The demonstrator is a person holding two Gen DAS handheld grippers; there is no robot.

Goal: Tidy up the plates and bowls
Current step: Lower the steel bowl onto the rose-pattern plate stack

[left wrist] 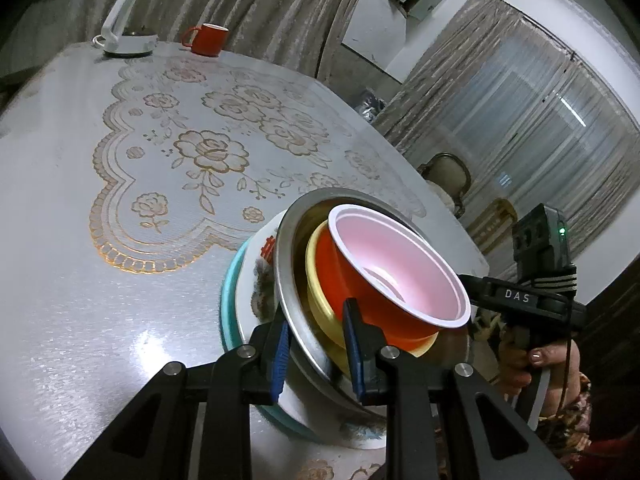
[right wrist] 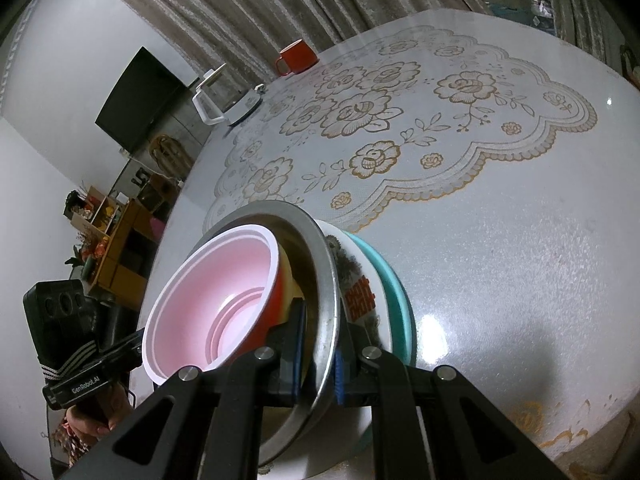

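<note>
Gripping the steel bowl rim from both sides — left gripper, right gripper clamping. Nearing done — bowls nesting over plates, stack awaiting placement on table.

Grey curtains, white wall (dark television)

The surface is lying open across its middle. A red mug and white kettle base are standing at the far edge, well apart from the nested bowl stack occupying the near edge.
</note>
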